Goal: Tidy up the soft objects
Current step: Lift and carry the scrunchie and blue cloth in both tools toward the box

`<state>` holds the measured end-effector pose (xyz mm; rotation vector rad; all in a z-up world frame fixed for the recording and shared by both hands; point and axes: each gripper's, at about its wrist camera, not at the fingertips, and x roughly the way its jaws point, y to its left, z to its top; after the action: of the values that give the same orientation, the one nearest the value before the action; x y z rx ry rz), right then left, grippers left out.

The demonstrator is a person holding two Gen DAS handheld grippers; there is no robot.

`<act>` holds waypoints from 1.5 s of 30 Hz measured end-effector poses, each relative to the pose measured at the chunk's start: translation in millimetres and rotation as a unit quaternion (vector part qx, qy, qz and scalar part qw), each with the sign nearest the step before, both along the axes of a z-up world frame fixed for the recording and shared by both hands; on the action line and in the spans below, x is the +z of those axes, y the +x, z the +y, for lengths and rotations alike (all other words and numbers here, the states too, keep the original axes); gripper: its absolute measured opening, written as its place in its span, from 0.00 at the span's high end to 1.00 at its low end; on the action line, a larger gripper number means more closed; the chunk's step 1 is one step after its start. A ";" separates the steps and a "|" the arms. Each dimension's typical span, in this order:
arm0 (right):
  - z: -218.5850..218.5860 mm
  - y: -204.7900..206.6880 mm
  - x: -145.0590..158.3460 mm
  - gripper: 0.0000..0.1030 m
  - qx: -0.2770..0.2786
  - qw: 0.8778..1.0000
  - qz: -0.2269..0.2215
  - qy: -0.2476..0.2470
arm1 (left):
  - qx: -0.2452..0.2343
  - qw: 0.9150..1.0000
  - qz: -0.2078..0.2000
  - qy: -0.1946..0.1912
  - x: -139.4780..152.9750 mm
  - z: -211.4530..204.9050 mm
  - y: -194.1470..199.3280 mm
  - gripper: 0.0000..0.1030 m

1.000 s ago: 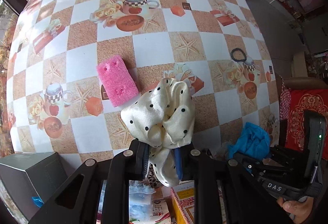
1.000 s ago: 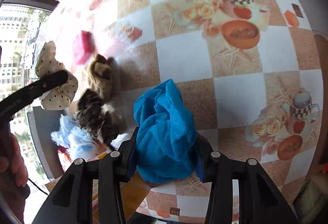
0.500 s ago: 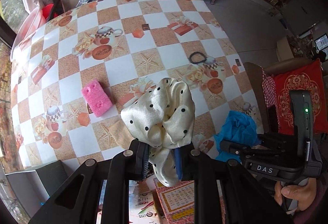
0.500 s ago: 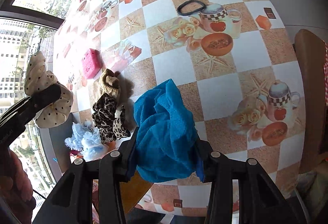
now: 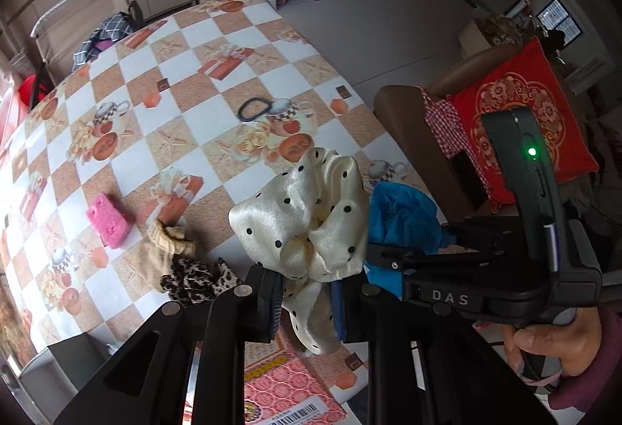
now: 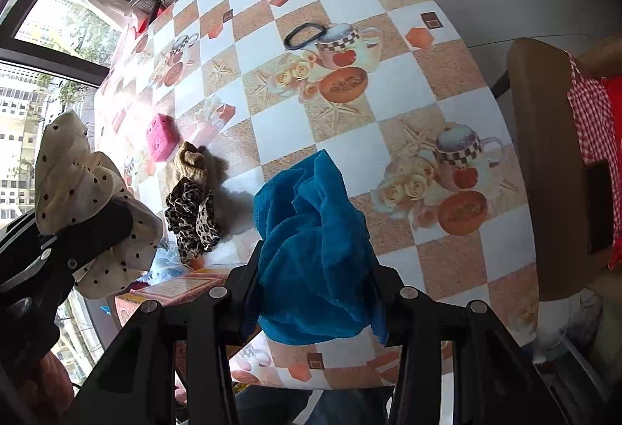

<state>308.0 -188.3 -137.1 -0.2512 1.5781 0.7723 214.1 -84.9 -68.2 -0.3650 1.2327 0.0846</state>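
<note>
My left gripper (image 5: 307,292) is shut on a cream polka-dot scrunchie (image 5: 307,219) and holds it high above the table's near edge; it also shows in the right wrist view (image 6: 85,203). My right gripper (image 6: 315,292) is shut on a blue cloth (image 6: 311,254), also seen in the left wrist view (image 5: 404,219). On the checkered table (image 6: 350,153) lie a pink sponge (image 5: 109,221), a tan scrunchie (image 5: 163,250), a leopard scrunchie (image 5: 194,279) and a black hair band (image 5: 253,109).
A pink printed box (image 5: 287,386) lies below the table's near edge. A light blue fluffy item (image 6: 167,265) sits beside it. A wooden chair (image 6: 544,172) with a red cushion (image 5: 517,121) stands at the table's right. A dark box (image 5: 66,355) is lower left.
Both grippers have risen and pulled back from the table with their loads. More of the table and room shows now. The tan and leopard scrunchies have come into the left view.
</note>
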 end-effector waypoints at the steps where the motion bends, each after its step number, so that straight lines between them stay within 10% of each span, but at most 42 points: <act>1: -5.3 -0.4 1.0 0.55 -0.004 1.000 -0.002 -0.001 | -0.008 1.000 -0.002 -0.001 1.5 -5.8 0.0 0.78; 27: -86.2 -69.1 5.4 0.55 -0.014 0.998 -0.017 -0.059 | -0.199 0.979 -0.002 -0.038 5.6 -107.4 -96.6 0.78; 45: -33.4 -177.4 2.7 0.55 0.136 0.989 0.007 -0.056 | -0.133 0.991 0.018 -0.027 -7.2 -66.5 -197.8 0.78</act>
<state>130.6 -221.8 -134.3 -0.5528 1.6227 0.8981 16.4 -151.4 -75.4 -0.2429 1.3104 -0.1720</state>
